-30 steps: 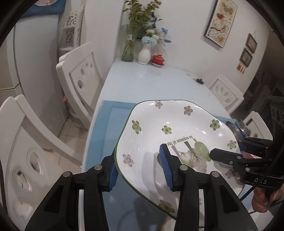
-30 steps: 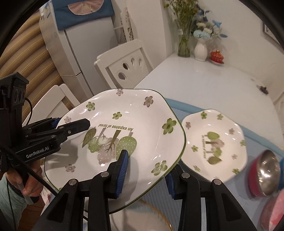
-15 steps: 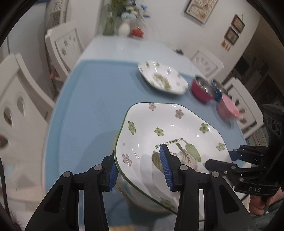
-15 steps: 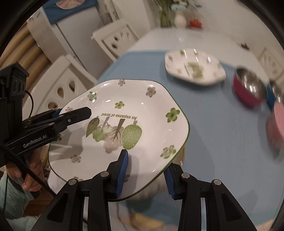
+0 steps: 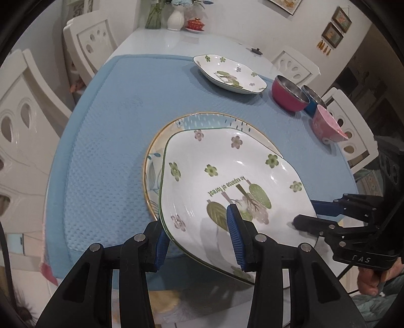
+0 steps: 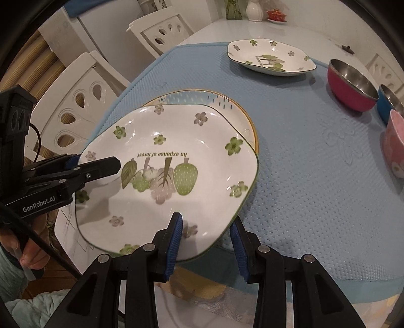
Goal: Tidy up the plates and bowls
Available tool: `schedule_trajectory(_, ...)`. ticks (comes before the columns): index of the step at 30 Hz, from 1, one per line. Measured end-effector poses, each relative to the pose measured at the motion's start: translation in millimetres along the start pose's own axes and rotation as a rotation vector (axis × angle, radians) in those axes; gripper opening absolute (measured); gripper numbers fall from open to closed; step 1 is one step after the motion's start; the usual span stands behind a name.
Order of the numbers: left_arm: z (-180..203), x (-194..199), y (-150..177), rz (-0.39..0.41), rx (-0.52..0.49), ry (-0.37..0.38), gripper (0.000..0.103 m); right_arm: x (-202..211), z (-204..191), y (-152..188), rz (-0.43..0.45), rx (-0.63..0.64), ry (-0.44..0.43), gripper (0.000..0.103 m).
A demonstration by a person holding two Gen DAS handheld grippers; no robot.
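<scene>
1. The left claw (image 5: 197, 236) is closed on the near-left rim of a white forest-print plate (image 5: 227, 181), with one blue pad above the rim and the other below it.
2. The right claw (image 6: 205, 239) clamps the same plate (image 6: 171, 156) at its near-right rim, one pad inside the dish and one outside.
3. Held between both claws, the plate sits over a round yellow-rimmed plate (image 5: 192, 121) that lies on the blue mat (image 5: 113, 126). I cannot tell whether the two plates touch.
4. In the right wrist view the round plate (image 6: 202, 97) shows only as a crescent beyond the held plate's far edge.
5. A second forest-print plate (image 5: 228, 74) rests at the far side of the mat, well apart.
6. To its right stand a red steel bowl (image 5: 290, 97), a blue bowl (image 5: 313, 101) just behind it, and a pink bowl (image 5: 325, 125) nearer the mat's edge.
7. Beyond the mat, at the tabletop's (image 5: 176, 43) far end, a white vase (image 5: 175, 15) stands beside a small red lidded dish (image 5: 195, 24).
</scene>
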State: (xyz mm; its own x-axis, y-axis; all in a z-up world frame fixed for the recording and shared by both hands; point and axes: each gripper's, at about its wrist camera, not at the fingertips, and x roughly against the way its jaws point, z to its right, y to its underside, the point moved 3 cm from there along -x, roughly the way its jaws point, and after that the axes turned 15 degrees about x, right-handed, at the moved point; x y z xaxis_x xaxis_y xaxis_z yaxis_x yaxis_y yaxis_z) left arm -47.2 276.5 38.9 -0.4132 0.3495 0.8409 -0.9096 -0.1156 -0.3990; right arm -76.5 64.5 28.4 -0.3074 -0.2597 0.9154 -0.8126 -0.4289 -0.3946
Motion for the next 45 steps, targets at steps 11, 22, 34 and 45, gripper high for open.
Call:
schedule_trajectory(11,-9,-7,-14,-0.021,0.013,-0.052,0.040,6,-29,-10,0.006,0.073,-0.022,0.036)
schedule_trajectory(22,-30,12,-29,0.037,0.081,-0.043,0.041,21,-26,-10,0.039,0.023,-0.037,0.037)
schedule_trajectory(34,-6,15,-28,0.041,-0.012,-0.043,0.041,23,-17,-12,0.042,-0.056,-0.059,0.037)
schedule_trajectory(45,25,52,-54,0.136,-0.091,-0.016,0.043,41,-12,-33,0.082,-0.082,-0.080,0.037)
